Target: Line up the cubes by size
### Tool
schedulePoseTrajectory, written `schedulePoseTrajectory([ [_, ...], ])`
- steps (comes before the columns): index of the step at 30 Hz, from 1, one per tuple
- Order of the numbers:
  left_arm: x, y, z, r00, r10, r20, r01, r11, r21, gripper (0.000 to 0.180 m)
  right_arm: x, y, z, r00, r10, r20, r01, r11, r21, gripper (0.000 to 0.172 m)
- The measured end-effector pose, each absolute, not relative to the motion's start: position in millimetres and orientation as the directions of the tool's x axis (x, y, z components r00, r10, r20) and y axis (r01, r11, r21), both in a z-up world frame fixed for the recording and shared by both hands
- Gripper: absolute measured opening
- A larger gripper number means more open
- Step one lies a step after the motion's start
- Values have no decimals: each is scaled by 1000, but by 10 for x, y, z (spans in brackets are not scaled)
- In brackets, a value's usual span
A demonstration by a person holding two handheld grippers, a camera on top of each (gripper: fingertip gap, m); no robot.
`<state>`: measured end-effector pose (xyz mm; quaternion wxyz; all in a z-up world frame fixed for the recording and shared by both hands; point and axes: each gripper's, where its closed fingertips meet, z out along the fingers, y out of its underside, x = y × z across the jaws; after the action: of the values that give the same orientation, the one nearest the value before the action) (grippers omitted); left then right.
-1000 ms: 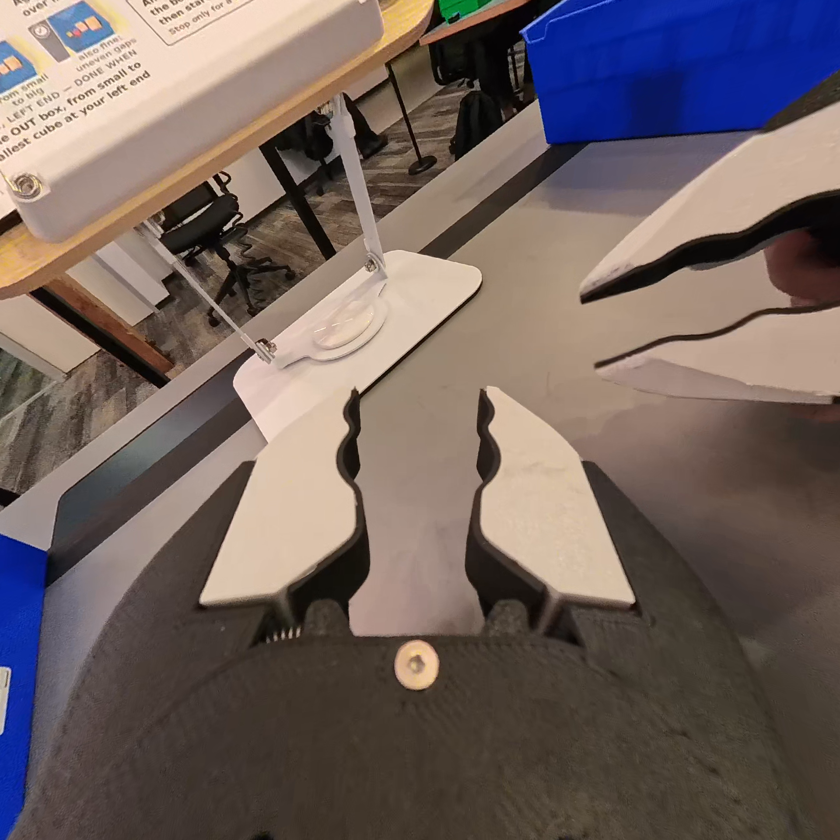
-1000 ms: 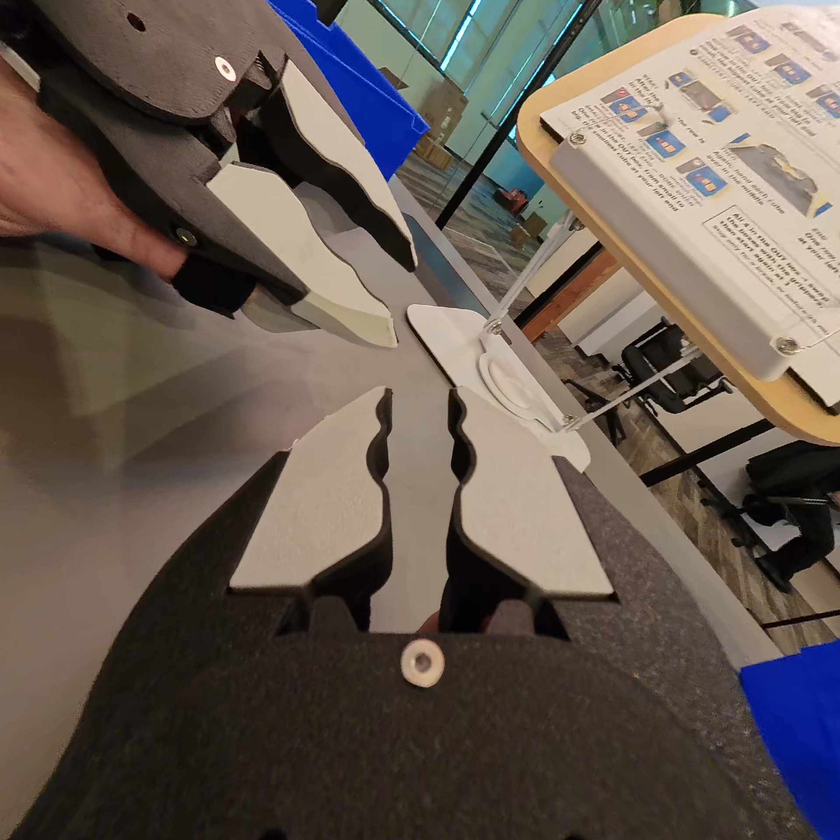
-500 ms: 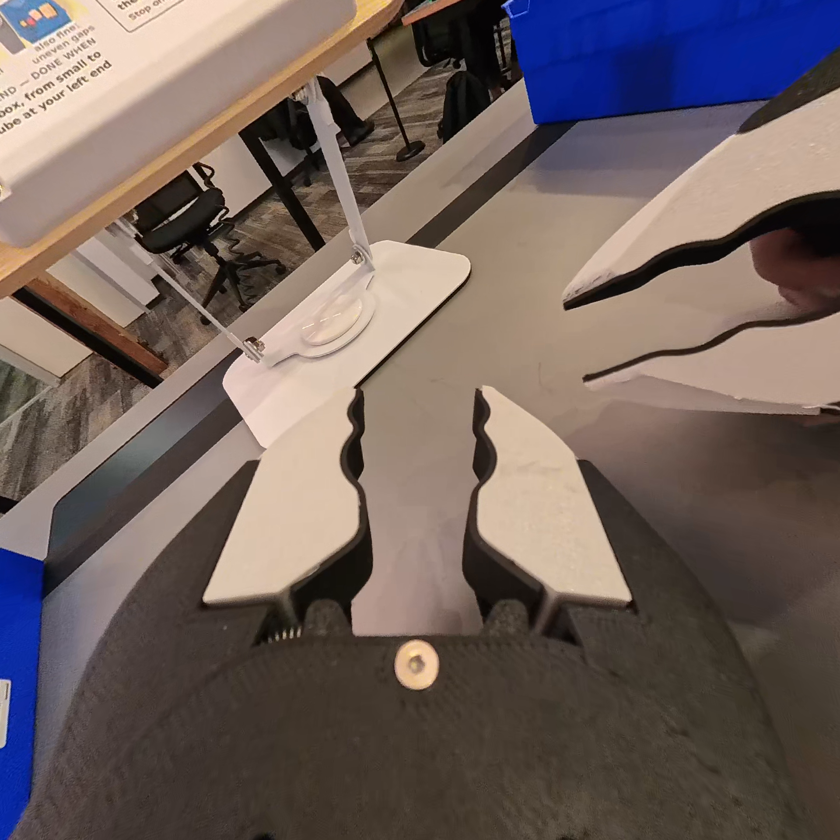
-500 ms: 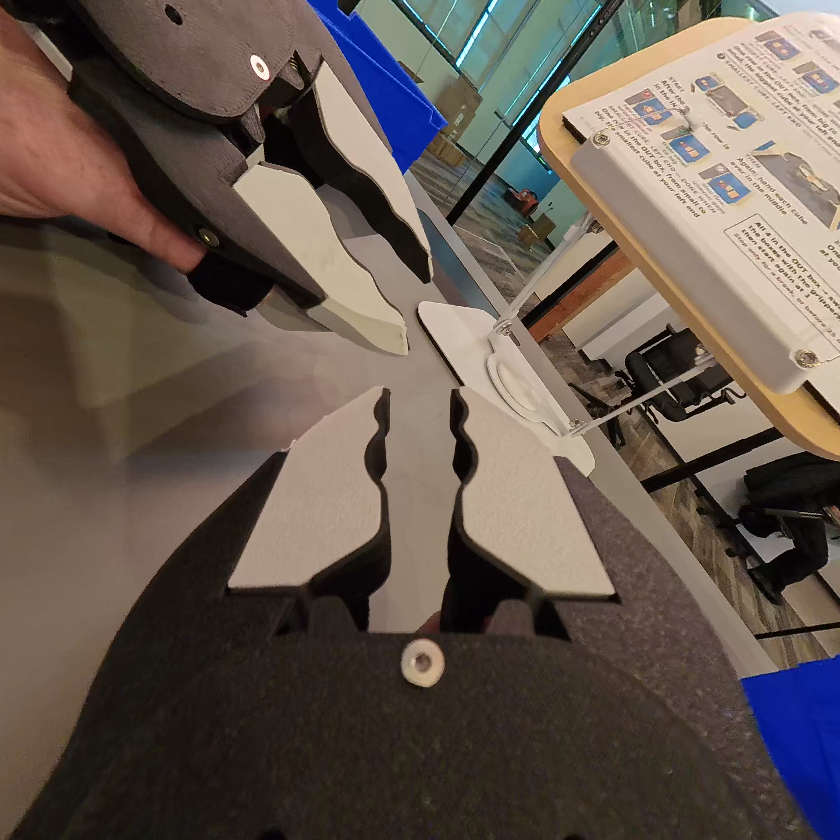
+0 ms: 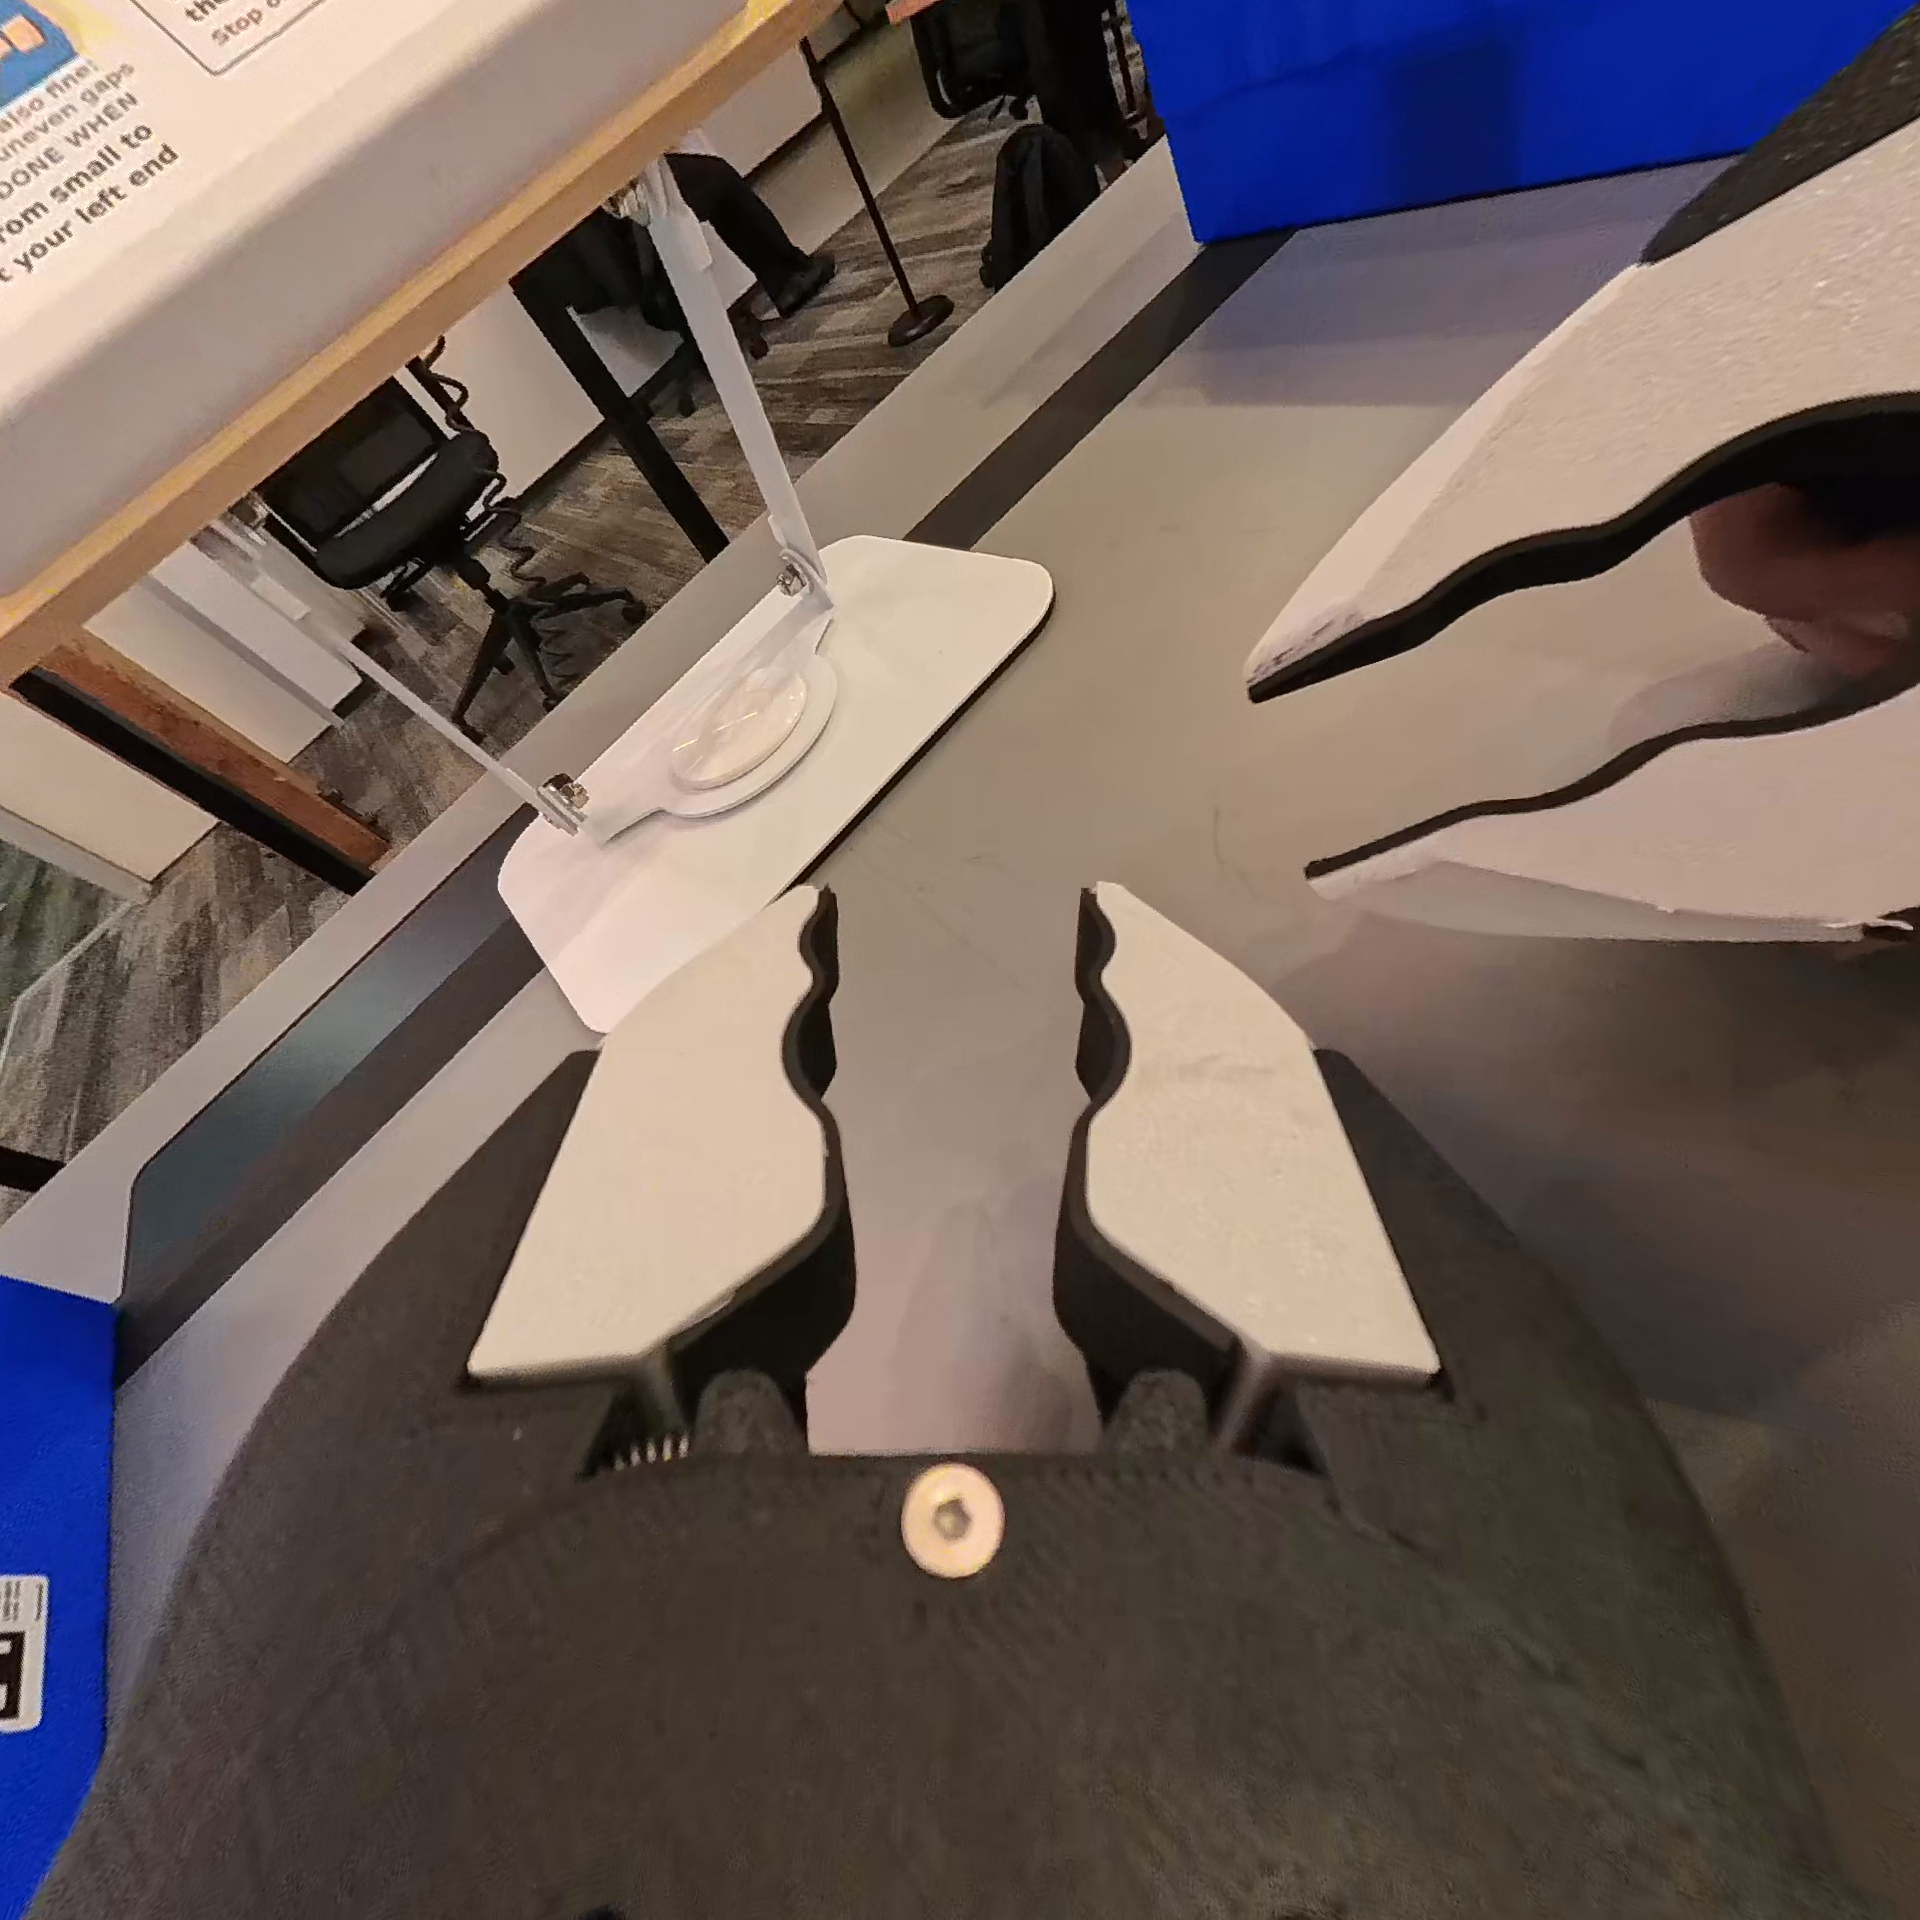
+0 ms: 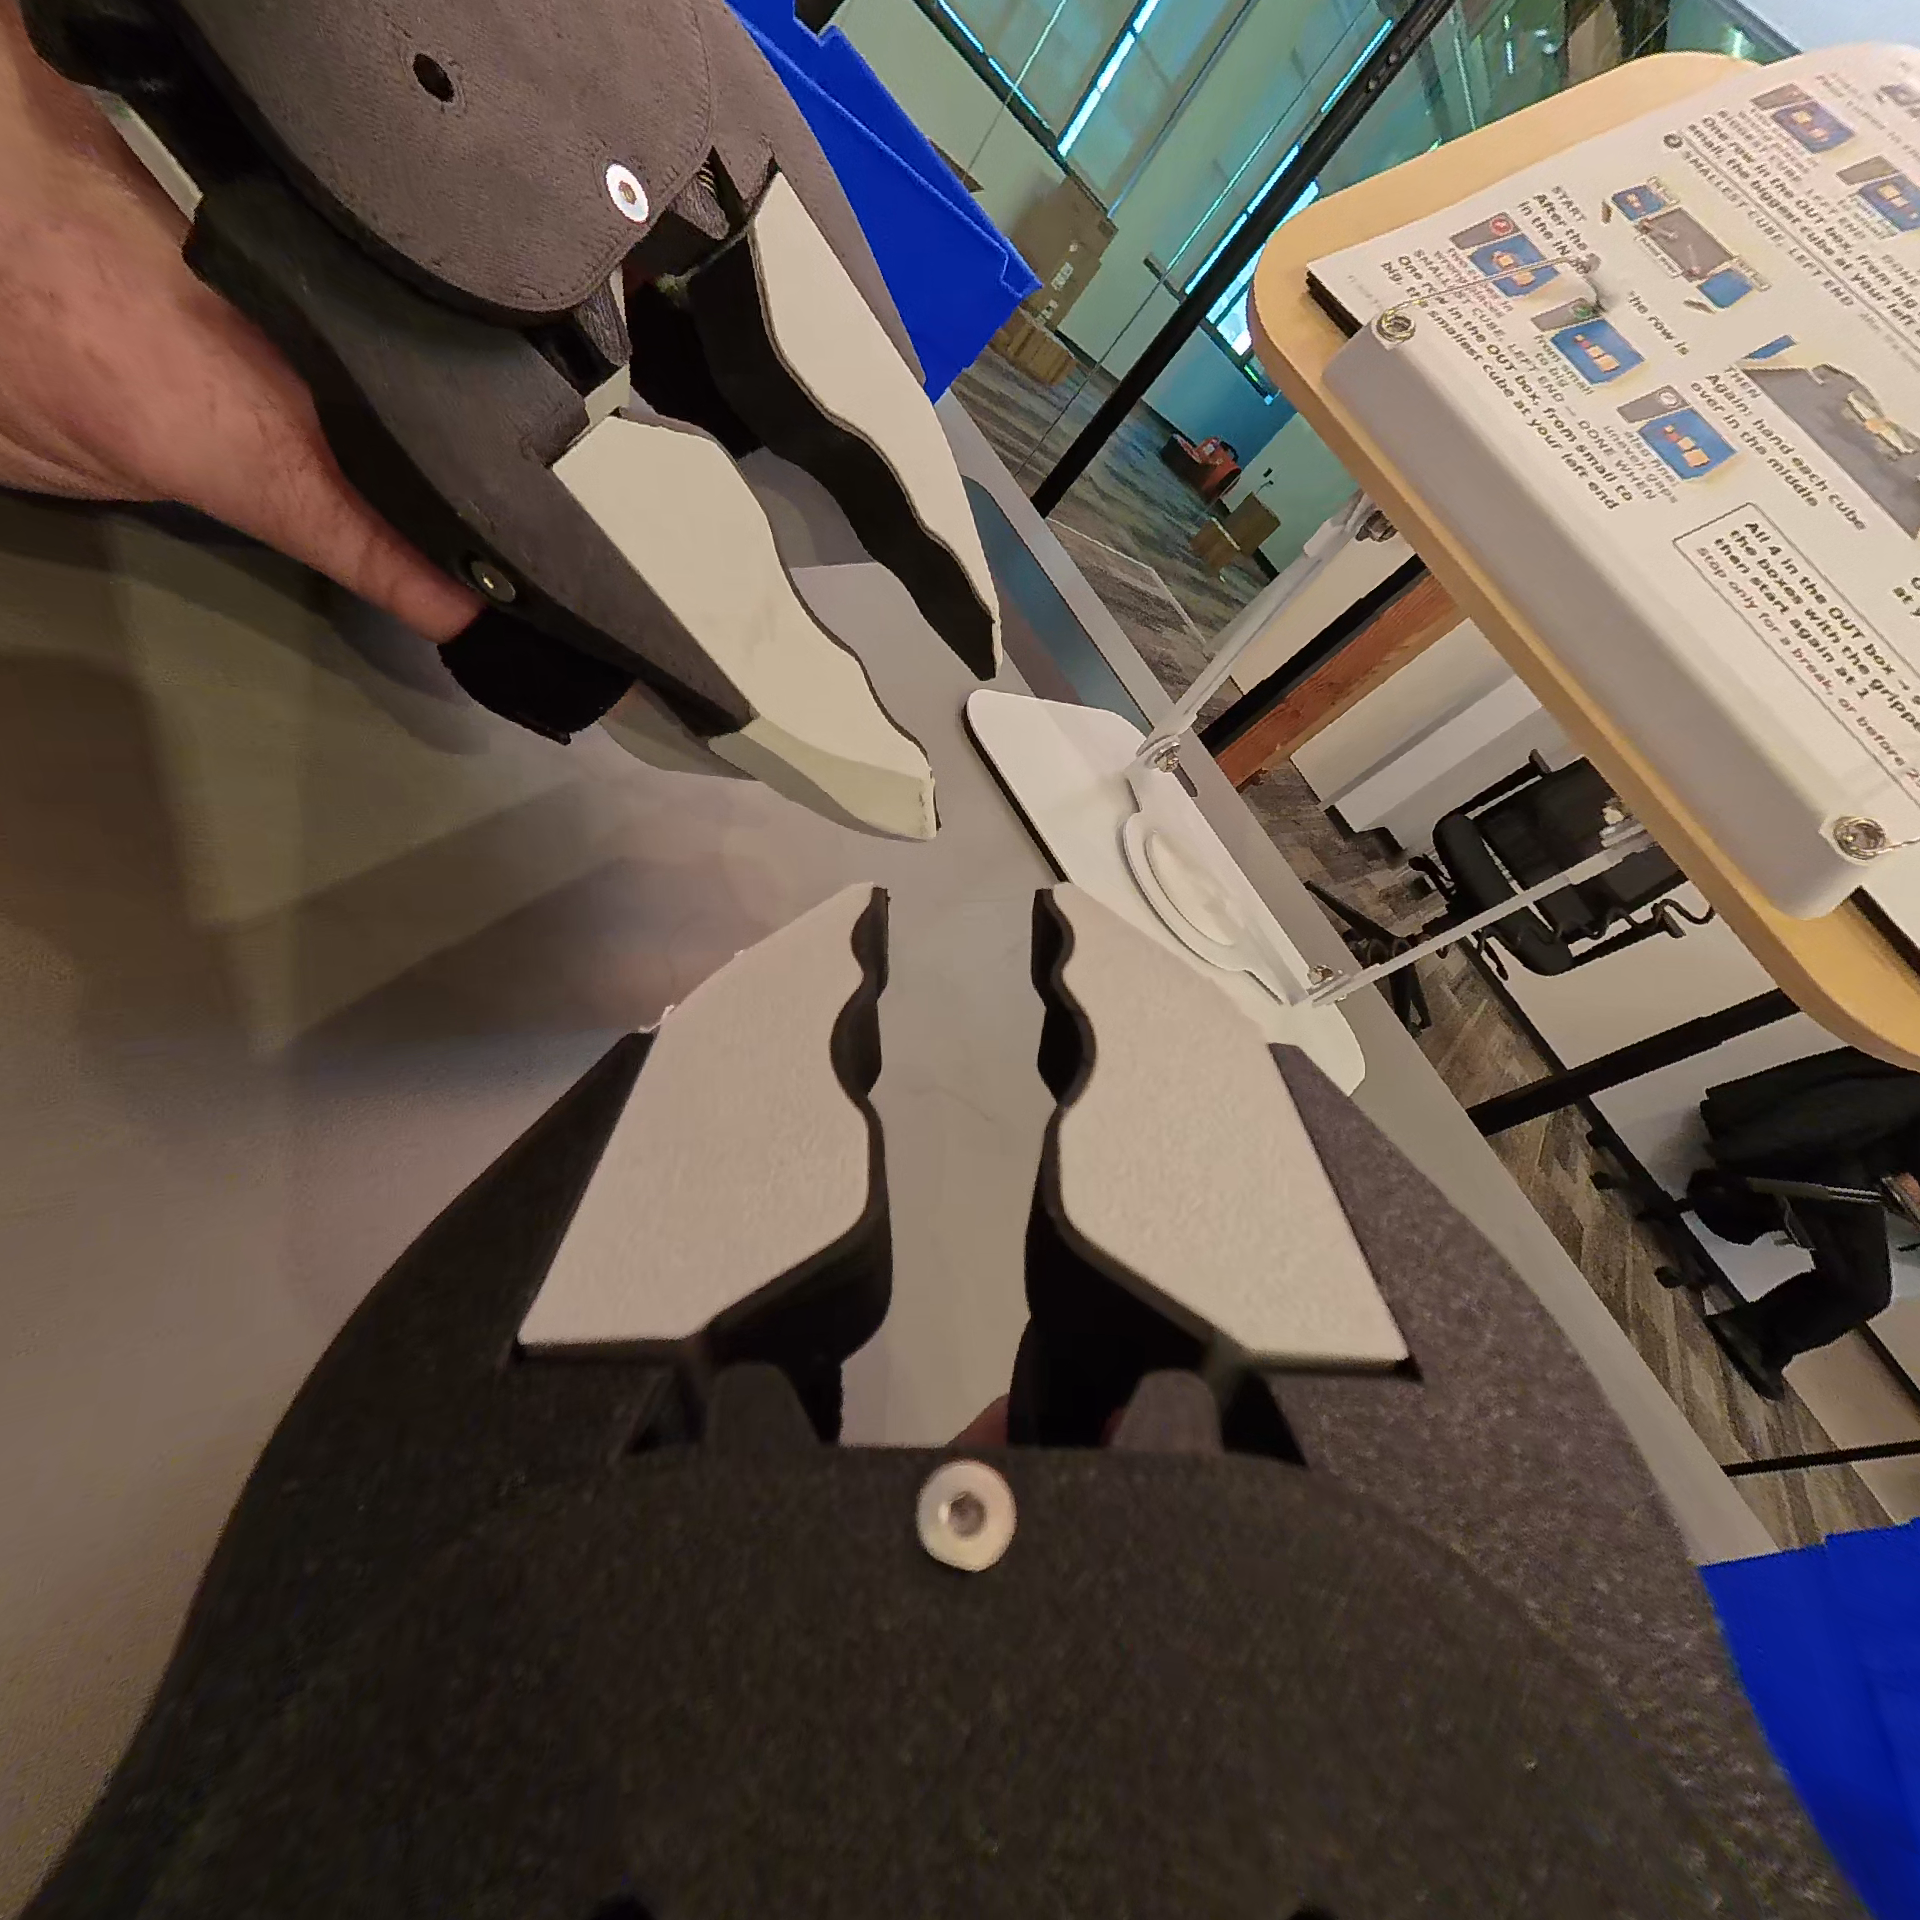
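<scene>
Left claw [image 5: 956,914], right claw [image 6: 961,914]: both agape, bare.

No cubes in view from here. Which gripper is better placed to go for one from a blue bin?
No clear winner. Both the left gripper and right gripper are open and empty over bare table. Each has a blue bin at its own outer side; I'd guess left, its jaws look wider.

Grey table [image 5: 1039,790]: bare between and ahead of both grippers. Obstacles: white stand base [image 5: 894,665] at far edge, sign board [image 6: 1621,499] overhanging it, blue bin [image 5: 1455,114] beyond, opposite gripper close alongside.
</scene>
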<state>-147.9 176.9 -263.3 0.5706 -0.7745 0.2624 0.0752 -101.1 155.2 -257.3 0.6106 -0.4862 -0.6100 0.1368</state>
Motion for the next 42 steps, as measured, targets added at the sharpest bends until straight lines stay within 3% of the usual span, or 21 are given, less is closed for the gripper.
schedulePoseTrajectory([
  [42,-1412,1758,-2720,809,-352,-470,-560,-220,-799,44,-1042,1509,-2615,186,753,632,438,512,-739,29],
])
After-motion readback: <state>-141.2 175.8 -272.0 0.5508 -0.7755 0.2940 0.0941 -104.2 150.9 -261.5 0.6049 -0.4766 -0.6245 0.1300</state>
